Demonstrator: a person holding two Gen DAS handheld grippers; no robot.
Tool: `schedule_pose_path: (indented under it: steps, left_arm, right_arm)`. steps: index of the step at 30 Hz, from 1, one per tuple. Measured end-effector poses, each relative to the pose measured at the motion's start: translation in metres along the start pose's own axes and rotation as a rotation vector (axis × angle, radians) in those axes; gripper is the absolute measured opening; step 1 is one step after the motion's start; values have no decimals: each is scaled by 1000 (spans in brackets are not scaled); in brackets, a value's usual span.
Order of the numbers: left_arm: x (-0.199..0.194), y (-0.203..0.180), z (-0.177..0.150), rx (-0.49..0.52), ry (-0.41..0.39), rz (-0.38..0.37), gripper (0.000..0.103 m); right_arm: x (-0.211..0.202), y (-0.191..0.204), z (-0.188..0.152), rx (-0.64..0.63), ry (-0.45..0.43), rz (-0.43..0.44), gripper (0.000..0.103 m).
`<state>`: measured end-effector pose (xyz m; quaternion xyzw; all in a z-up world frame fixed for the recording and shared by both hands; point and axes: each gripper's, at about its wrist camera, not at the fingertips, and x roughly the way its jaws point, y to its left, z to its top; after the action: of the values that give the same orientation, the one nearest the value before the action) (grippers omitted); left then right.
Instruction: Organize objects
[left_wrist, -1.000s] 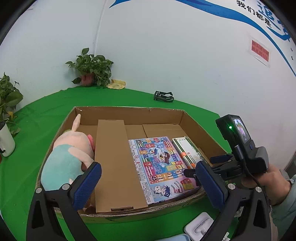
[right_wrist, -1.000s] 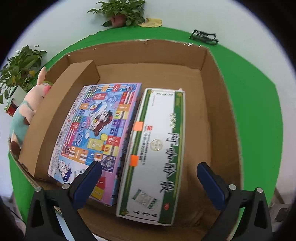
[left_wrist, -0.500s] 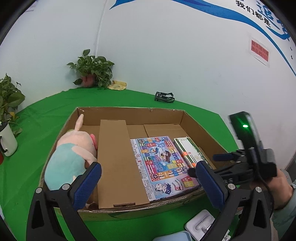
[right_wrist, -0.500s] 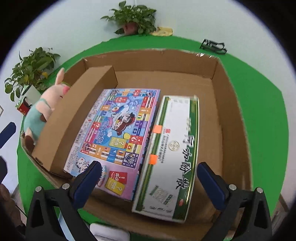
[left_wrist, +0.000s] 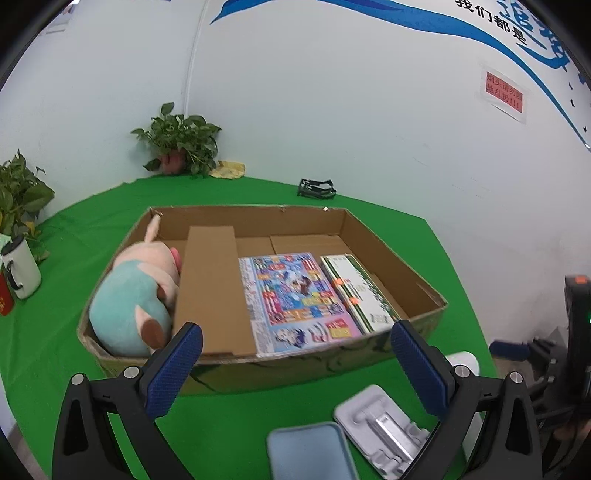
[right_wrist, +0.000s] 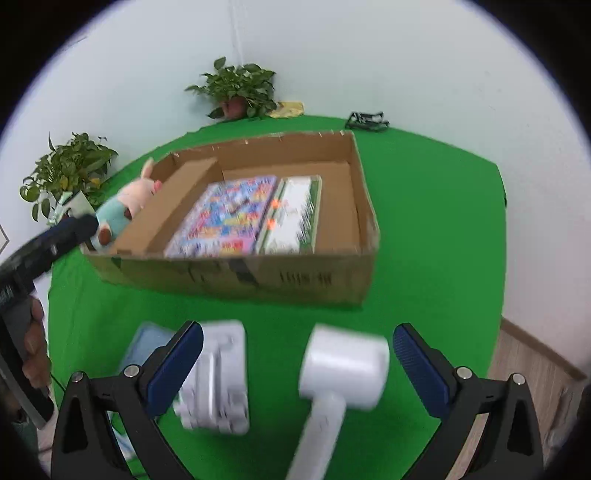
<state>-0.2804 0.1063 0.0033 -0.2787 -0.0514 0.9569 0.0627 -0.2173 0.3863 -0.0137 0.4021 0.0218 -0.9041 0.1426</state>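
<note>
In the cardboard box (left_wrist: 391, 258) on the green table (left_wrist: 74, 236), left to right: plush pig (left_wrist: 129, 295) against the left wall, cardboard divider (left_wrist: 210, 288), colourful game box (left_wrist: 291, 295), green-and-white carton (left_wrist: 358, 291), then bare floor to the right wall. In front: blue case (left_wrist: 306, 454), white tray (left_wrist: 384, 428), white hammer-shaped tool (right_wrist: 343, 369). Left gripper (left_wrist: 295, 369) and right gripper (right_wrist: 295, 363) both spread wide, empty. Mug (left_wrist: 20, 267) and plants (left_wrist: 181, 142) well clear
</note>
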Motion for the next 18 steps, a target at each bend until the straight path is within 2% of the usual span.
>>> schedule_pose_path:
  steps: [3, 7, 11, 13, 18]
  left_arm:
    - [9, -11, -10, -14, 72, -54, 103]
    - [29, -29, -23, -61, 224, -222, 103]
    - [42, -51, -31, -79, 298, -294, 103]
    - [49, -63, -36, -79, 334, -322, 103]
    - [62, -82, -46, -118, 413, -407, 102]
  right_arm:
    - [-1, -8, -24, 33, 31, -16, 102]
    - [-5, -13, -49, 71, 49, -24, 102]
    - [-12, -2, -63, 35, 39, -38, 102]
    - [-12, 5, -67, 9, 40, -44, 98]
    - [-8, 7, -71, 5, 58, -48, 79]
